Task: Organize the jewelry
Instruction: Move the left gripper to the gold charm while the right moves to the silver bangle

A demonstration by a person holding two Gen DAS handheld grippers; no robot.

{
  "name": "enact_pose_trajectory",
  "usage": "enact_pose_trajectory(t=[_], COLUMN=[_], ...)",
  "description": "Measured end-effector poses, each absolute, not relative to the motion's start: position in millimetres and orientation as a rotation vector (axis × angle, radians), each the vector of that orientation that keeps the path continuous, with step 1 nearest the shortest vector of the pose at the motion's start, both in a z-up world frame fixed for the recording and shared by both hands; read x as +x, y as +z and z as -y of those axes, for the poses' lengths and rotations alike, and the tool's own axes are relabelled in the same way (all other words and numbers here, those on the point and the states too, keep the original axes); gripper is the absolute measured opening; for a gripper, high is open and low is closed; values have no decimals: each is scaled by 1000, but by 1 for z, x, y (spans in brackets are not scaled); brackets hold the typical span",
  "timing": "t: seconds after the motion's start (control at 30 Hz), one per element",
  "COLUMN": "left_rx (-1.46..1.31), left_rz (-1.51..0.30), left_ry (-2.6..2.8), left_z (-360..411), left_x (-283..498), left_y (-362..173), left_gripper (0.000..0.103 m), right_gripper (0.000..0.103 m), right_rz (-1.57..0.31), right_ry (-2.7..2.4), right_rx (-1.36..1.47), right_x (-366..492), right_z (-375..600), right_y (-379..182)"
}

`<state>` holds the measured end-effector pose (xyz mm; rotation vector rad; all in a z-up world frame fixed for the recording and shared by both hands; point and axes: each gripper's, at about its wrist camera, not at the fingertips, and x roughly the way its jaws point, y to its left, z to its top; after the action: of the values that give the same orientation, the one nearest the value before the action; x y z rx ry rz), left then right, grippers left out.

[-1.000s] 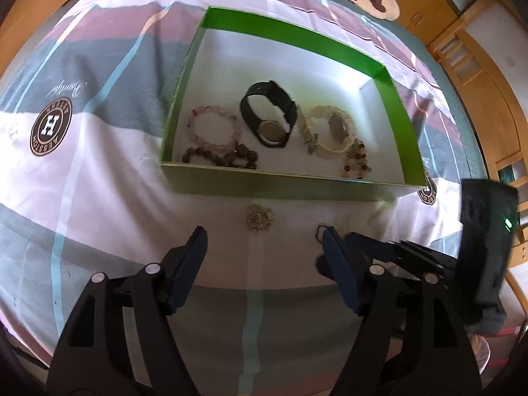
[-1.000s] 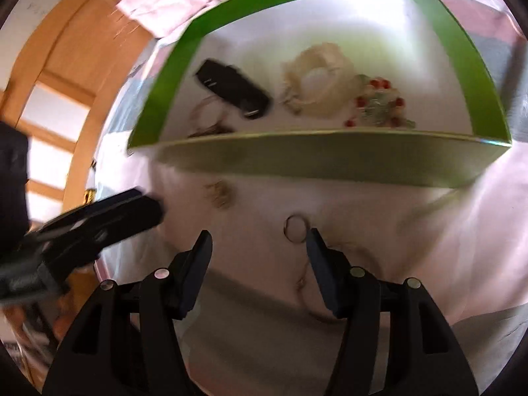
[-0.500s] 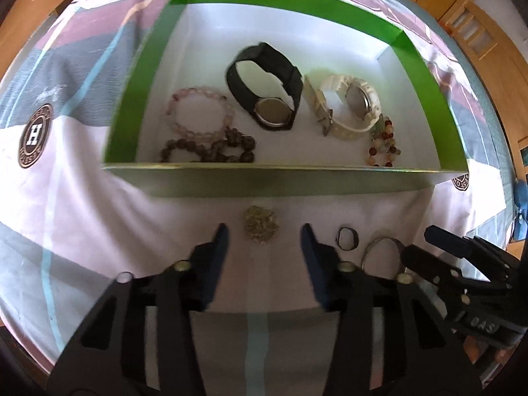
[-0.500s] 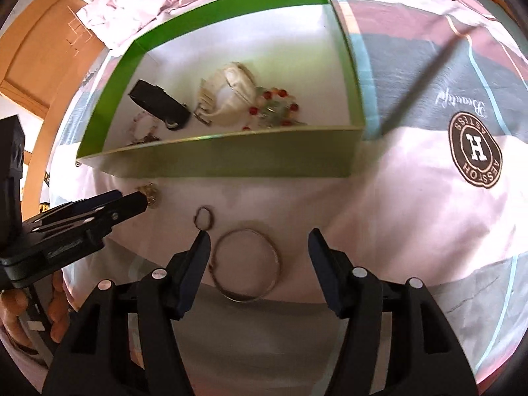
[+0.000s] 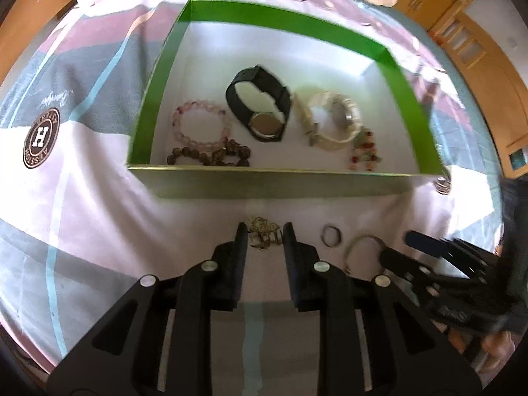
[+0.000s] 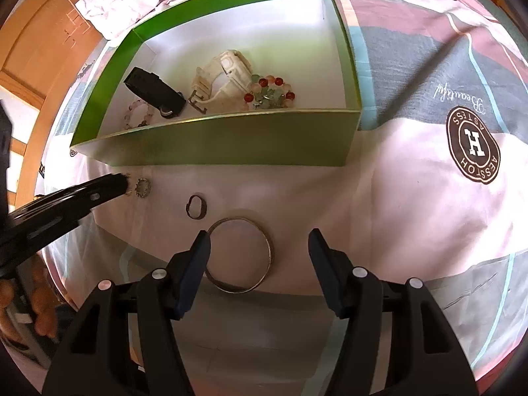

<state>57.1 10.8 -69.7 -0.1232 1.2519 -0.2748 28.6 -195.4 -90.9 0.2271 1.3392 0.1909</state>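
Left gripper (image 5: 263,236) low over the bedsheet (image 5: 99,204), jaws narrowed either side of the gold chain (image 5: 262,234) — a small tangled heap with no clear long axis, lying between the fingertips just near of the box (image 5: 264,183) front wall. Contact not certain; jaws look close to the heap but cannot tell if they pinch it yet. Right gripper (image 6: 259,257) spread wide, empty, with the bangle (image 6: 242,254) lying flat between its fingers, left finger at the bangle's rim, right finger well apart from it. Ring (image 6: 195,207) on the sheet between chain and bangle, near neither jaw. Box already holds a black watch (image 5: 260,109), white watch (image 5: 330,122), pink bracelet (image 5: 199,125), dark beads (image 5: 211,156) and a red-green bracelet (image 5: 364,155). Judgement: chain goes first, left side nearer; lift must clear the front wall, which stands directly far of it. Loose chain may slip or trail from the jaws. Free floor space lies far and at the left of the box.
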Motion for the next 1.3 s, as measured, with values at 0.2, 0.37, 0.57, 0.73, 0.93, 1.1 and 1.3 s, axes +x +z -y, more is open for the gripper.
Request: enact_pose_trajectory(t=[0.2,0.37,0.57,0.73,0.93,1.1,1.3], left_rx=[-76,-36,-148,-168,-151,-132,-56], left_rz=[-1313,-1327,-1310,-1334,-1331,-1338,-1350], left_ry=[-299,-288,-221,-188,-204,-196,-153], left_z=[-1,8,-21,-28,-10,3,8], left_x=[45,42,50,54,60,66,64], left_y=[-81,-89,-81,-89,-92,-102,-111], left_gripper=[22,36,57,64,70,77,77], right_gripper=[62,62,74,75,75,75,75], right_rz=[-1358,-1339,-1335,-1344,-1366,-1373,-1377], right_ry=[162,149,178,176,159,160,157], right_rx=[210,218,121,112,138,123,101], right_x=[30,32,26,25,26,24,23], right_z=[193,195,179,180,185,186,186], right_y=[-98,-92,-89,-92,-97,-98,-97])
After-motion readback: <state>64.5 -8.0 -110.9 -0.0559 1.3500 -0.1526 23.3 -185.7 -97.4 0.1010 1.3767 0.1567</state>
